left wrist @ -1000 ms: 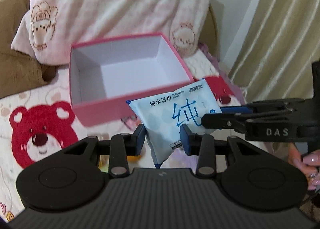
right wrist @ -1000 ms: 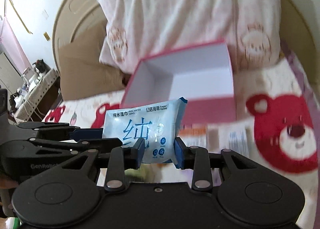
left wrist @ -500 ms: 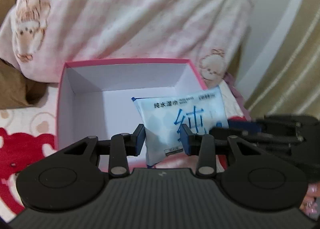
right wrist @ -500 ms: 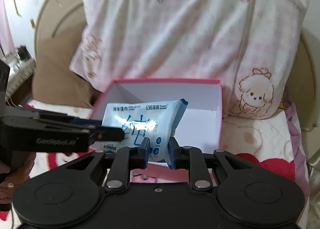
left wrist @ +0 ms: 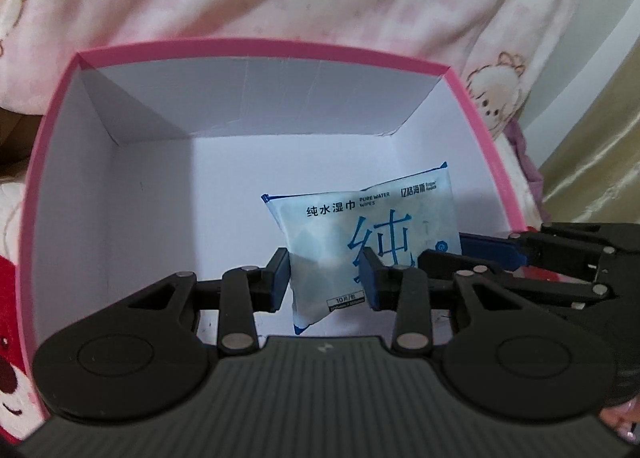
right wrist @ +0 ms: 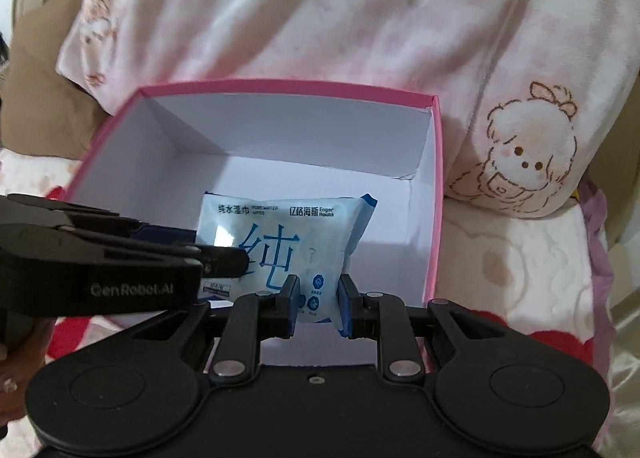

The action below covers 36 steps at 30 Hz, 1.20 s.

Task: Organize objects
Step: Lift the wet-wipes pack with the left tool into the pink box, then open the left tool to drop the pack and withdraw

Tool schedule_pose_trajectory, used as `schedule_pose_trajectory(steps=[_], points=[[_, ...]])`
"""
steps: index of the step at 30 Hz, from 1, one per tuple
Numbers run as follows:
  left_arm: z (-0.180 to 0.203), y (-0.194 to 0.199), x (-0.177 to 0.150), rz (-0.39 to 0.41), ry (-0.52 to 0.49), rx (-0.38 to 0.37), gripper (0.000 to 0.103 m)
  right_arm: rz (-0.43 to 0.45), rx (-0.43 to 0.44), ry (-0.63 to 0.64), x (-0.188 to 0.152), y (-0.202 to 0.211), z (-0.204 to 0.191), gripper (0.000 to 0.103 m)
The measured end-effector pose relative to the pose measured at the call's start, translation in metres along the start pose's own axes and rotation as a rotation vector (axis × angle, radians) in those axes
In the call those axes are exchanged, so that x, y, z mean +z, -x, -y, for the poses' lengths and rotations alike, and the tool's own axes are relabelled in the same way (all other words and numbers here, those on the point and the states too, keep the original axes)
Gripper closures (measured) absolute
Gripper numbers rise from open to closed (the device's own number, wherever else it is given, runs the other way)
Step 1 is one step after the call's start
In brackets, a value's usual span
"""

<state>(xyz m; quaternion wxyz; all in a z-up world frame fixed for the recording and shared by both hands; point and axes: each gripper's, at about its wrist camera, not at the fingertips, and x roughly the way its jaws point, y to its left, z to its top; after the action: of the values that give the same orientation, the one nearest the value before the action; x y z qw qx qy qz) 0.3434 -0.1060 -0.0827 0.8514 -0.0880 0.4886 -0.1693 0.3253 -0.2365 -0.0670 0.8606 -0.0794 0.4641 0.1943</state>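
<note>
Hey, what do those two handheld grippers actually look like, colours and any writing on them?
Both the left gripper and the right gripper are matte black, with linkage arms on silver pivot pins, round side discs, ribbed bodies and blue-padded fingers. White GenRobot.AI lettering marks the left one's side. No cables show.

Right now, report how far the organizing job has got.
Done: the wet wipes pack has been carried over the open pink box and hangs inside its walls. In hand: the left gripper and the right gripper both clamp the pack. Left: lower it to the white floor and release. Nothing else shows inside the box.
</note>
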Motion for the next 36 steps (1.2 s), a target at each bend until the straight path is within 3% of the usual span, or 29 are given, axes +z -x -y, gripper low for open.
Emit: schedule_pose_trajectory(steps=[4, 9, 14, 20, 21, 23, 25, 26, 31, 33, 36], points=[[-0.008, -0.008, 0.018, -0.007, 0.059, 0.022, 0.071, 0.0, -0.042, 0.023, 0.017, -0.012, -0.003, 0.079], [-0.019, -0.011, 0.037, 0.0, 0.094, 0.042, 0.071, 0.003, -0.024, 0.053, 0.034, -0.024, -0.004, 0.079], [-0.014, -0.019, 0.047, 0.018, 0.047, 0.062, 0.071, 0.004, -0.048, 0.125, 0.034, -0.034, -0.006, 0.079], [-0.016, -0.036, 0.052, 0.008, 0.094, 0.065, 0.071, 0.024, -0.099, 0.184, 0.033, -0.039, -0.005, 0.082], [-0.017, -0.037, 0.052, 0.012, 0.111, 0.068, 0.071, 0.031, -0.126, 0.206, 0.033, -0.04, -0.008, 0.081], [-0.021, -0.037, 0.053, 0.022, 0.145, 0.067, 0.062, 0.044, -0.156, 0.228, 0.032, -0.041, -0.012, 0.077], [-0.024, -0.031, 0.05, 0.031, 0.159, 0.073, 0.053, 0.068, -0.15, 0.21, 0.029, -0.034, -0.012, 0.063], [-0.025, -0.027, 0.048, 0.029, 0.15, 0.077, 0.052, 0.081, -0.149, 0.196, 0.027, -0.029, -0.011, 0.062], [-0.018, 0.014, 0.032, -0.007, 0.018, 0.081, 0.05, 0.099, -0.02, 0.079, 0.015, 0.014, 0.006, 0.061], [-0.024, 0.041, 0.017, 0.028, 0.007, 0.048, 0.044, 0.078, 0.049, 0.024, 0.008, 0.035, 0.008, 0.057], [-0.023, 0.07, 0.002, 0.025, -0.015, 0.026, 0.044, 0.03, 0.144, -0.065, 0.0, 0.054, 0.015, 0.056]])
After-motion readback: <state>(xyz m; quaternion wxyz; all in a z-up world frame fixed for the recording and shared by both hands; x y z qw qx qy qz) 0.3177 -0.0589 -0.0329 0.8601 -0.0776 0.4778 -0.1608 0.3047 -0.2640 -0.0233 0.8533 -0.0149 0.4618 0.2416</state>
